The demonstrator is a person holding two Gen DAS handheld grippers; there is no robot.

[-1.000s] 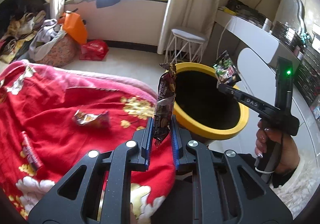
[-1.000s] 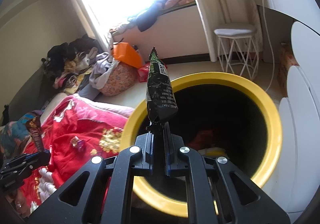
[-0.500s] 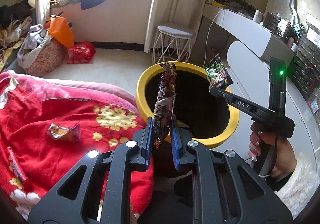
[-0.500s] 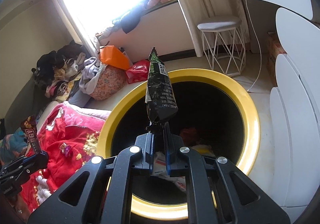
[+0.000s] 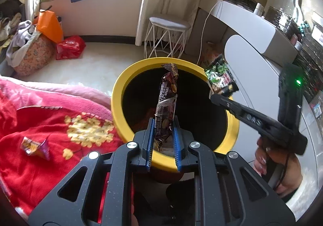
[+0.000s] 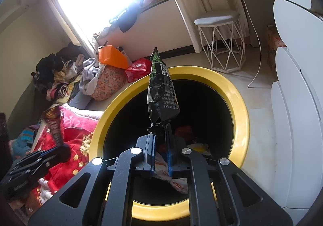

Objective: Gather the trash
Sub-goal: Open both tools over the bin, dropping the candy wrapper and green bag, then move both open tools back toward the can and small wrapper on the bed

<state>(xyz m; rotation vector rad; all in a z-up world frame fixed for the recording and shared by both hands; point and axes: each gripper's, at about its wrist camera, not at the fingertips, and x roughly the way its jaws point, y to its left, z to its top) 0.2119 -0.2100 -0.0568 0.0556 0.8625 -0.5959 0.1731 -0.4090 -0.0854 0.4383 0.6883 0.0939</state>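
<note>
My left gripper [image 5: 163, 125] is shut on a brown snack wrapper [image 5: 166, 103] and holds it upright over the yellow-rimmed trash bin [image 5: 121, 93]. My right gripper [image 6: 160, 131] is shut on a dark green snack bag [image 6: 162, 91] over the same bin [image 6: 240, 109], which has trash at its bottom. The right gripper with its green bag [image 5: 221, 77] shows over the bin's right rim in the left wrist view. The left gripper with its brown wrapper [image 6: 53, 125] shows at left in the right wrist view. A small purple-orange wrapper [image 5: 35, 146] lies on the red blanket [image 5: 40, 165].
The bin stands between the bed with the red blanket and a white cabinet [image 5: 260, 68]. A white wire stool [image 5: 167, 36] stands behind the bin. Bags and clothes [image 5: 38, 44] are piled on the floor at far left. A white cable [image 6: 256, 48] hangs by the cabinet.
Both grippers have moved forward over the bin's opening, each still holding its wrapper. The bin now fills more of both views.
</note>
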